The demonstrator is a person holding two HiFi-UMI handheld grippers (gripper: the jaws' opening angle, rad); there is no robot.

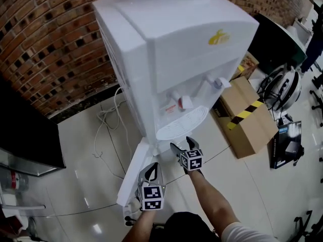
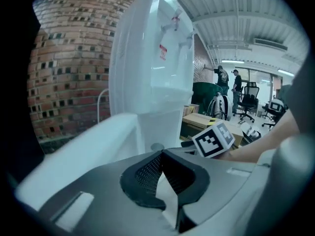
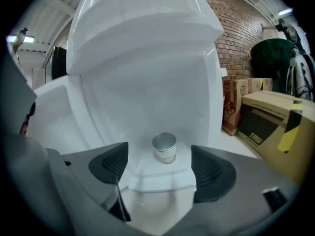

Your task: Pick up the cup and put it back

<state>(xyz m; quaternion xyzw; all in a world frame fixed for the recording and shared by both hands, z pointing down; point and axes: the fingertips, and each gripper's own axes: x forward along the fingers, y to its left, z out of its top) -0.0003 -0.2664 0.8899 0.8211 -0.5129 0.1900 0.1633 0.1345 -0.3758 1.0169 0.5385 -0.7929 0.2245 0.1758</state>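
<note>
A small metal cup (image 3: 164, 148) stands upright on the white shelf inside the open lower cabinet of the water dispenser (image 1: 171, 39). My right gripper (image 3: 160, 168) faces it, open, with the cup a short way beyond the pads and nothing between them. From the head camera the right gripper (image 1: 182, 145) is at the cabinet's mouth, just below the drip tray, and the cup is hidden. My left gripper (image 1: 151, 170) hangs lower left beside the open cabinet door (image 1: 135, 175). Its jaws (image 2: 162, 173) are shut with nothing in them.
A cardboard box (image 1: 245, 112) with yellow-black tape lies right of the dispenser, a black box (image 1: 287, 145) beyond it. A white cable (image 1: 108, 120) runs on the floor at the left. A brick wall (image 1: 45, 39) stands behind. Two people (image 2: 226, 80) stand far off.
</note>
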